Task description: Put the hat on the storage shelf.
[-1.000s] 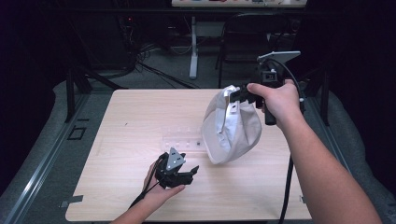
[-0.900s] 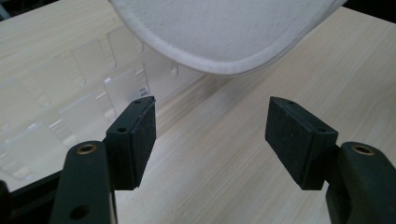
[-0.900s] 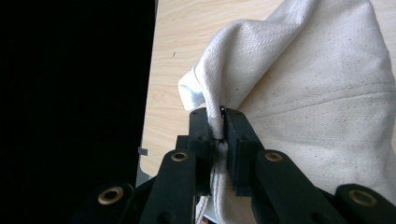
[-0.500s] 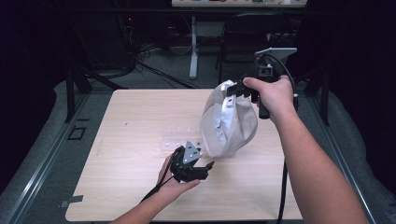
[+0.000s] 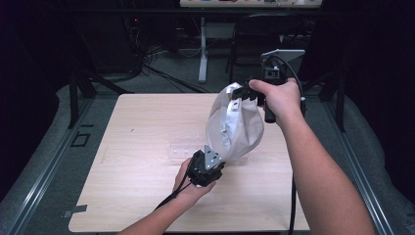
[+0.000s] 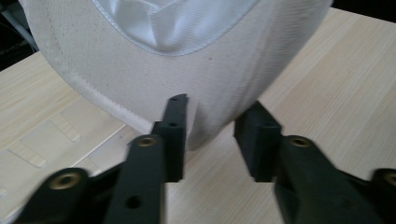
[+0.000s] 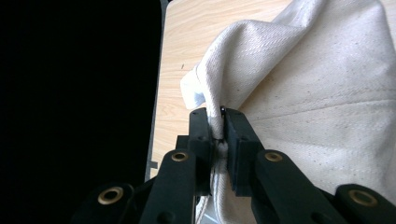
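A cream cloth cap (image 5: 235, 128) hangs above the middle of the wooden table (image 5: 137, 142). My right gripper (image 5: 241, 93) holds it up by its top edge; in the right gripper view the jaws are shut on a pinch of the fabric (image 7: 219, 122). My left gripper (image 5: 215, 166) sits just below the cap's lower edge, near the table. In the left gripper view its jaws stand open, and the cap's rounded bottom (image 6: 210, 112) dips between the two fingertips (image 6: 175, 126). The white lining (image 6: 173, 23) shows inside the cap.
A clear flat plastic piece (image 5: 183, 149) lies on the table under and left of the cap. Beyond the far edge are a chair (image 5: 274, 39), a table leg (image 5: 202, 49) and cables on the floor (image 5: 147, 68). A tape mark (image 5: 73, 212) lies off the near left corner.
The left gripper has slid right and forward to the cap's lower edge. The right gripper has carried the cap slightly left and kept hold of it.
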`<state>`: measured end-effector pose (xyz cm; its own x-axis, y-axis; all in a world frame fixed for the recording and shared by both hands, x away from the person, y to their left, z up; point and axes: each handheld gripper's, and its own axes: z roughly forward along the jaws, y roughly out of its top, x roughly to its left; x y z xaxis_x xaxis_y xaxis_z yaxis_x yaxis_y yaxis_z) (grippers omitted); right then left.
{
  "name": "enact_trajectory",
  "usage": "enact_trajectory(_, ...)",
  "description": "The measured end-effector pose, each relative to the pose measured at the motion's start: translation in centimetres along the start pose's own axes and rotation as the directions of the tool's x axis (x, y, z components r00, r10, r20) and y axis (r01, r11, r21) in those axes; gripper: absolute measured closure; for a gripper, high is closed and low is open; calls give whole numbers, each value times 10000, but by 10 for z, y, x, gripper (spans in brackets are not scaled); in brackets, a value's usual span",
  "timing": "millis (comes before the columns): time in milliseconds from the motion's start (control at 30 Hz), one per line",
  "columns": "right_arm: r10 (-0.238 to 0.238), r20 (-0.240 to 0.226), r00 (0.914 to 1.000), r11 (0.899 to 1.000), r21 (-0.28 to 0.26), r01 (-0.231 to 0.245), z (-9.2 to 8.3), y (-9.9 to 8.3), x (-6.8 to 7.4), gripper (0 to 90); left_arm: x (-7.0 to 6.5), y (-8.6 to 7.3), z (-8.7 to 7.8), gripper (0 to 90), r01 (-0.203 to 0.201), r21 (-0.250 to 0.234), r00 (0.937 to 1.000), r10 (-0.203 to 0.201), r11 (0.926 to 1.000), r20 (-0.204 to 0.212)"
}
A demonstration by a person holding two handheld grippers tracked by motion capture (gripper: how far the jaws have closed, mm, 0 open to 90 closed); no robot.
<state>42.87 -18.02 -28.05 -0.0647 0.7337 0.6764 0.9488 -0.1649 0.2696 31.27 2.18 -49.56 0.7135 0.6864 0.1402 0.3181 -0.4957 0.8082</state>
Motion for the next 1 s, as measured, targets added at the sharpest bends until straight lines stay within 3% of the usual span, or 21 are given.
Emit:
enact_trajectory(233,-95,-65,9999,9999,-69,95,2,1,7,821,17,0,-8,771,-64,-131,9999,62,9999,-120)
enact_trajectory(500,-195,-129,9997,9998,-94,194,9,0,15,822,34,0,-16,815,-103,-320,9999,100,9994,-110)
enact_trajectory(833,-296,-342,9990,9995,-83,294,19,1,23,823,53,2,-19,849,562,-738,9968,-517,9957,617)
enact_trajectory(1000,-283,-416,9987,9995,-168,276,26,4,23,823,66,4,-17,852,1116,-824,9880,-1017,9903,1161)
